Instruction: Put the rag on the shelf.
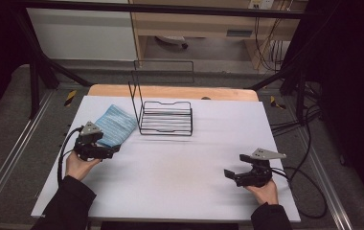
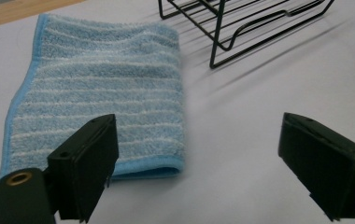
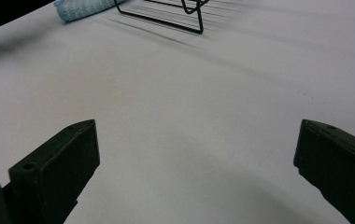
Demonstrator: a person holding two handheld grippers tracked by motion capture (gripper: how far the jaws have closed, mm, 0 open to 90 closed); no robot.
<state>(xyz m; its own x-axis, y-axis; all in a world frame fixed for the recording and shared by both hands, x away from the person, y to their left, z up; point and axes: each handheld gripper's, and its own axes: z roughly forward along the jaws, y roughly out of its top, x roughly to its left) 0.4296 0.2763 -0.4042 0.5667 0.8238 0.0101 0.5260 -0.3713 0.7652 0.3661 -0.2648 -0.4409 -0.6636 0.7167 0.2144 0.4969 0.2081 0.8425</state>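
A folded blue striped towel (image 1: pixel 117 125) lies flat on the white table, left of a black wire rack (image 1: pixel 165 118). My left gripper (image 1: pixel 114 149) sits at the towel's near edge, jaws wide and empty. In the left gripper view the towel (image 2: pixel 105 93) lies just past the left fingertip (image 2: pixel 94 163), with its near hem between the jaws' line and the camera's left side; the rack (image 2: pixel 241 23) stands beyond. My right gripper (image 1: pixel 233 174) rests low over the bare table at the near right, open with nothing in it. The right gripper view shows the towel (image 3: pixel 82 8) and the rack (image 3: pixel 180 11) far off.
The white tabletop (image 1: pixel 180 167) stretches between both grippers. A wooden strip (image 1: pixel 170 92) runs along the far edge. Black frame bars (image 1: pixel 41 72) and cables (image 1: pixel 309 187) flank the table on the floor.
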